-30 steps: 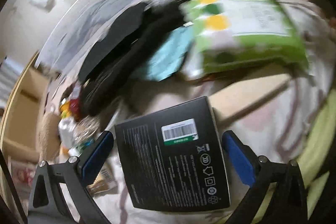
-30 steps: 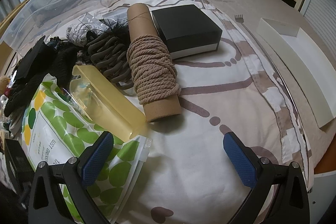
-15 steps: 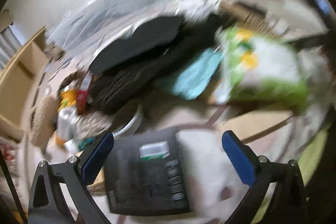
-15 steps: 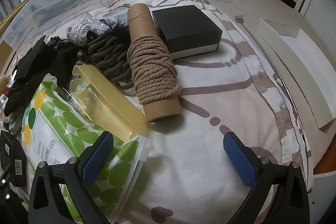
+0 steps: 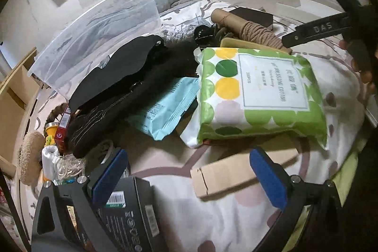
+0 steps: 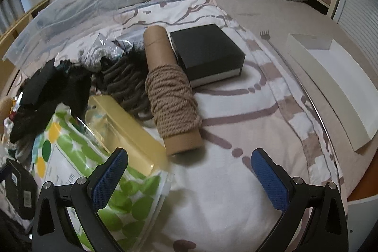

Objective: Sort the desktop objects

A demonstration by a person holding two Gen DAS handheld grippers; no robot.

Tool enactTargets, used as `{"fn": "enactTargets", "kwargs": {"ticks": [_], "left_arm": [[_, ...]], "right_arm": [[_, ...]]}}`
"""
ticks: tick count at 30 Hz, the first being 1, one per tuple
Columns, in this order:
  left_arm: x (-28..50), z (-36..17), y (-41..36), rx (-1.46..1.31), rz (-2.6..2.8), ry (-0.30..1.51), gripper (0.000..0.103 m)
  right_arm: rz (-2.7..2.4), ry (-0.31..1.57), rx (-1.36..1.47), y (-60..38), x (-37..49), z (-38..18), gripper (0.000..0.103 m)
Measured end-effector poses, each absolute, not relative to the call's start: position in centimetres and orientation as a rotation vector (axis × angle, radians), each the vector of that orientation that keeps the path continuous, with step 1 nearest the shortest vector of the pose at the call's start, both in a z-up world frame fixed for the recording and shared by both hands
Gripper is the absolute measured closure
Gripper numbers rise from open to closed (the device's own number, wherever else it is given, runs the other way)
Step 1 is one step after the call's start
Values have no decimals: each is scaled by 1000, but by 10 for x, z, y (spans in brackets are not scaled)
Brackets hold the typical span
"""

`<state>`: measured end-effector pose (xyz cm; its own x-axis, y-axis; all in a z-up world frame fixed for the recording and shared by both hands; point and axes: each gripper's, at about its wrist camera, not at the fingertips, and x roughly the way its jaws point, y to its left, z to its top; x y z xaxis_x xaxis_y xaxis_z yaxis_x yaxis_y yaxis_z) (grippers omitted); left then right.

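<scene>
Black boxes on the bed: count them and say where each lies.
2. The square black box lies beside the rope tube; the barcode box lies under the left gripper. Clutter may hide others.

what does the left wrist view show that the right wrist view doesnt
Only the left wrist view shows the light blue packet, the flat cardboard piece between the open left claw fingers, and the red box.

Only the right wrist view shows the long white tray, the small fork-like tool and the open right claw.

Both show the green dotted cotton pack, the rope-wound cardboard tube, the black box and the yellow case.
</scene>
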<state>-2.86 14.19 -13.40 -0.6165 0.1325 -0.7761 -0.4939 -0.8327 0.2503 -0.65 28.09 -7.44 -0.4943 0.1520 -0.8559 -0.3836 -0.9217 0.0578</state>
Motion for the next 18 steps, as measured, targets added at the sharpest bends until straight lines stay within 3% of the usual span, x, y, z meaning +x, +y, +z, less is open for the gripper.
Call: {"fn": "enactTargets", "kwargs": {"ticks": [11,18], "left_arm": [[-53,-133,142,-1189,2454,414,0],[-49,-133,139,-1219,2436,427,0]], "right_arm": [[2433,334,-1480,279,-9,-90,0],[2436,308,-1473,278,-5,-89,0]]}}
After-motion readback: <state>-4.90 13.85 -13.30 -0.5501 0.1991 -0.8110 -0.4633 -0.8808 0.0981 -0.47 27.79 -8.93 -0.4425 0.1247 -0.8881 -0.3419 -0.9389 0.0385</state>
